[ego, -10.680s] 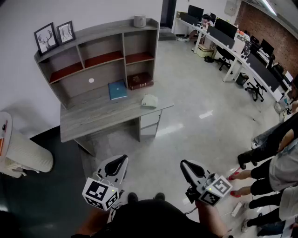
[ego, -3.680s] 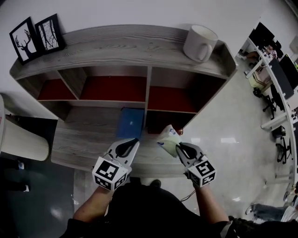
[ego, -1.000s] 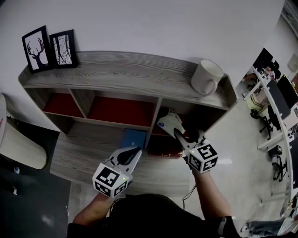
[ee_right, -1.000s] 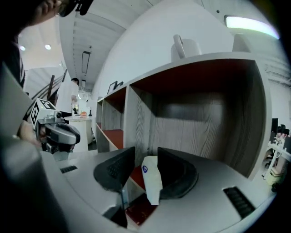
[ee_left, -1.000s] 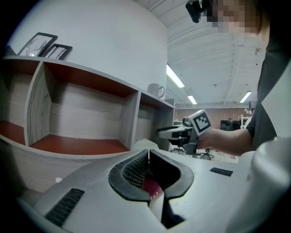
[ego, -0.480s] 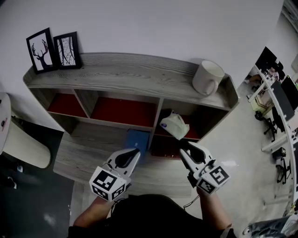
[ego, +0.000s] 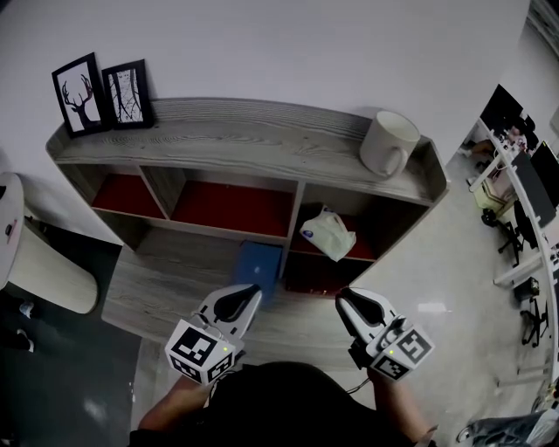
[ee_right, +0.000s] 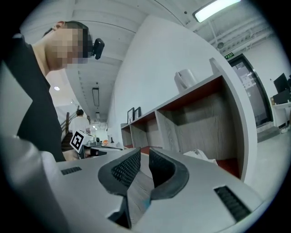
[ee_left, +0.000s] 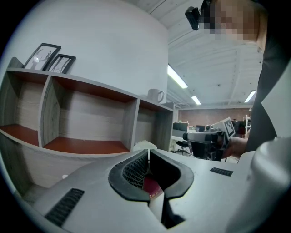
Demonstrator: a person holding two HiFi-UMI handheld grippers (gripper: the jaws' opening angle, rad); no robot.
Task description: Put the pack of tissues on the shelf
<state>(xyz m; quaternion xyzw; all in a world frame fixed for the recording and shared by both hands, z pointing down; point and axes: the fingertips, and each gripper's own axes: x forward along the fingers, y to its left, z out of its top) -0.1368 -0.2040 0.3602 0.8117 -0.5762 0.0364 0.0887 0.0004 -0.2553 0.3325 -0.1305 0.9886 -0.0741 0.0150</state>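
pack of tissues (ego: 327, 234) on shelf (ego: 244, 140) | right tongs (ego: 343, 298) closing, empty | left tongs (ego: 252, 292) closed

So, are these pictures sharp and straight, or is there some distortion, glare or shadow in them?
Head view: sharp, but the shelf top bows like a barrel, and the compartment behind the tissues lies in shadow. Left gripper view: black round border, straight lines bent, ceiling lights glare mildly. Right gripper view: the same border and bending, one bright ceiling light at the top edge.
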